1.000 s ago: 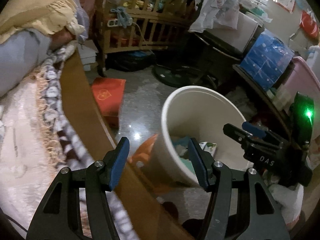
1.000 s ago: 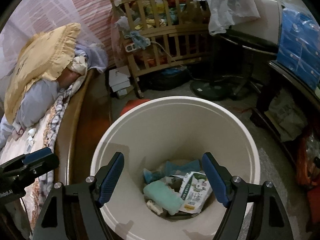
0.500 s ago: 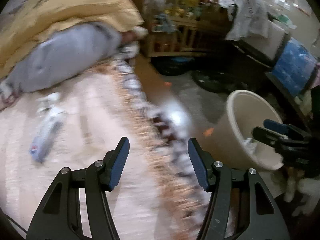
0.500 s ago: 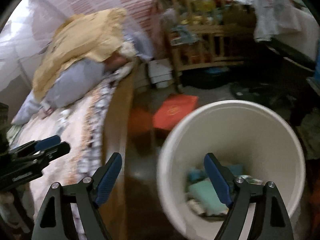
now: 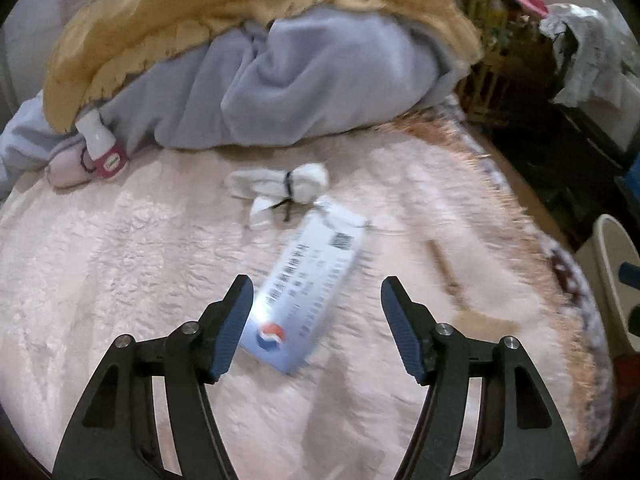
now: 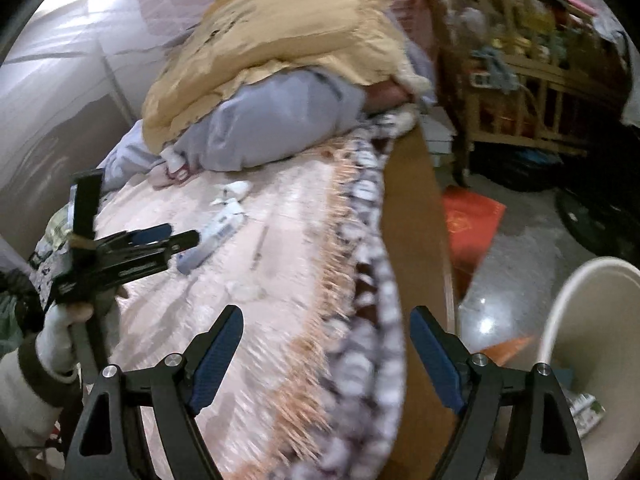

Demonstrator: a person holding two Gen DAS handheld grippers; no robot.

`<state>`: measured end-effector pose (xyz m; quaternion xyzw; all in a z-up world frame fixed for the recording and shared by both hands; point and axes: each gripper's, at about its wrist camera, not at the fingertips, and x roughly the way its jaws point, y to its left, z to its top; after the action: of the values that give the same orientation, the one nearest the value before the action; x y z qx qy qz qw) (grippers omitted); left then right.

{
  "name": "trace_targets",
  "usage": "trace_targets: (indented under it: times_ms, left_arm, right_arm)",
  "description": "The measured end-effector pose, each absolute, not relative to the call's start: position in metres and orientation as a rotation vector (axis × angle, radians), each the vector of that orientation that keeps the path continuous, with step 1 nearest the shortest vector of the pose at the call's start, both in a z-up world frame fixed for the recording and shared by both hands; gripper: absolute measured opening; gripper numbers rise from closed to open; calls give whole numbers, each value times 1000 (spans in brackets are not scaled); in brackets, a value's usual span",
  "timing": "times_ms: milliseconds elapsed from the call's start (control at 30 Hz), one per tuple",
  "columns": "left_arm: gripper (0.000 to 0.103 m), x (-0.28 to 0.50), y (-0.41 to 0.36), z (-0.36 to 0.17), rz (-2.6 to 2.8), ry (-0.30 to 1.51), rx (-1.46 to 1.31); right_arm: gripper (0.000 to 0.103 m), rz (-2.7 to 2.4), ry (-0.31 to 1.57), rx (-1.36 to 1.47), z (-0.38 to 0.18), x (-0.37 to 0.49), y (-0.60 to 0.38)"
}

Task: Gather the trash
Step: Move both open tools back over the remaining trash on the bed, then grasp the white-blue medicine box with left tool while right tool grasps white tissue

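Note:
A flat white and blue printed package [image 5: 308, 292] lies on the pink bed cover [image 5: 120, 272]. My left gripper [image 5: 316, 292] hovers just above its near end, jaws opening, with nothing pressed between them. Beyond the package lies a rolled white cloth tied with a black band [image 5: 280, 186]. The same package [image 6: 216, 240] shows small in the right wrist view, under the left gripper [image 6: 176, 236] held by a gloved hand [image 6: 60, 336]. My right gripper [image 6: 326, 336] is open and empty over the fringed edge of the bed. The cream trash bin [image 6: 592, 344] stands on the floor at the right, with trash inside.
A grey blanket [image 5: 288, 92] and a yellow pillow [image 5: 224, 8] pile up at the head of the bed, with a small white and pink bottle [image 5: 102, 146] beside them. A wooden crib [image 6: 520, 80] and a red box [image 6: 472, 216] stand past the bed's wooden side board [image 6: 416, 208].
Both grippers swung left, away from the bin and over the bed. The left one now hangs over the package, its jaws wider; the right one's jaws also stand wider.

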<state>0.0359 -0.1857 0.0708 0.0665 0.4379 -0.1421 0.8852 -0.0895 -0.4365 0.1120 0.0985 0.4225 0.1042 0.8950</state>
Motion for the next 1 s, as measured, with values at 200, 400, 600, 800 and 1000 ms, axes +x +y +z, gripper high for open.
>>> trace_targets:
  times_ms: [200, 400, 600, 800, 1000]
  left_arm:
    - [65, 66, -183, 40, -266, 975, 178]
    - [55, 77, -161, 36, -301, 1014, 66]
    - [52, 58, -108, 54, -246, 1008, -24]
    - [52, 25, -70, 71, -212, 992, -42]
    - [52, -1, -58, 77, -196, 962, -44]
  right_arm:
    - [83, 258, 900, 177, 108, -58, -411]
    - [83, 301, 921, 157, 100, -26, -386]
    - [83, 370, 941, 103, 90, 17, -345]
    - [83, 405, 915, -31, 79, 81, -289]
    - [81, 397, 911, -193, 62, 135, -245]
